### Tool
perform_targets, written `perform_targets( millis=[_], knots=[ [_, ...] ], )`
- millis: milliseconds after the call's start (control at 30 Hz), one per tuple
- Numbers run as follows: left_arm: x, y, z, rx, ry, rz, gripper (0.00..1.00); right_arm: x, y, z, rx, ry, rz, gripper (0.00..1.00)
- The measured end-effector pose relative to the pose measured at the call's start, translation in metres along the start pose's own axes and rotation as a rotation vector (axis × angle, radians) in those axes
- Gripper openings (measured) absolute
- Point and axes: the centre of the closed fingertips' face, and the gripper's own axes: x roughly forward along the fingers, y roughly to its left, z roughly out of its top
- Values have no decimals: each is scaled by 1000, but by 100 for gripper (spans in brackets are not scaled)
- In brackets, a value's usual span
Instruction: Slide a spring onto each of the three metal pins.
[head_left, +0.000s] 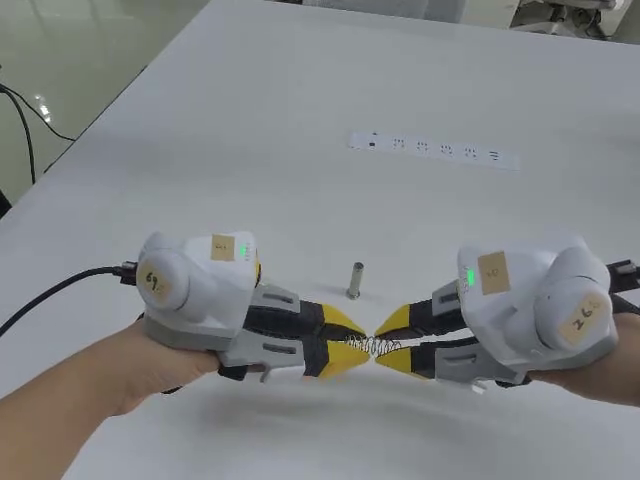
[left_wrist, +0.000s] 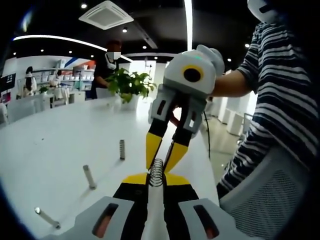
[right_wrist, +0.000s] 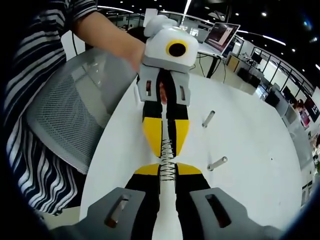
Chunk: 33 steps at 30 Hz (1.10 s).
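A small coiled steel spring (head_left: 378, 347) bridges the yellow-tipped left gripper (left_wrist: 156, 181) and right gripper (right_wrist: 168, 172), each pinching one end, at the 6 o'clock side of the white desk (head_left: 300, 120). The three short grey metal pins (left_wrist: 121, 149) (left_wrist: 89, 176) (left_wrist: 45, 217), from 10 to 8 o'clock of the spring in the left gripper view, are all bare. Judged from this, no spring is seated and all three insertions remain.

A white table (head_left: 300, 90) is seen. A metal pin (head_left: 354, 280) is stood upright near its middle, and a white power strip (head_left: 432, 150) is laid farther back, to the right.
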Motion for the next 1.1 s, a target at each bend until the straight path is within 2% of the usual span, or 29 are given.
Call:
perform_targets(
  millis=[300,467,567,1100],
  knots=[
    [2,-4,0,-6,12,-44,2,-2,2,-2,49,-17,-3,9],
    [2,-7,-1,-13,22,-72,2,-3,6,-14,66,7,-7,12],
    [1,-8,-4,-16,30,-82,2,-4,9,-19,73,8,-9,10],
    [1,-14,-8,-22,49,-99,2,-1,16,-16,88,-25,9,8]
  ],
)
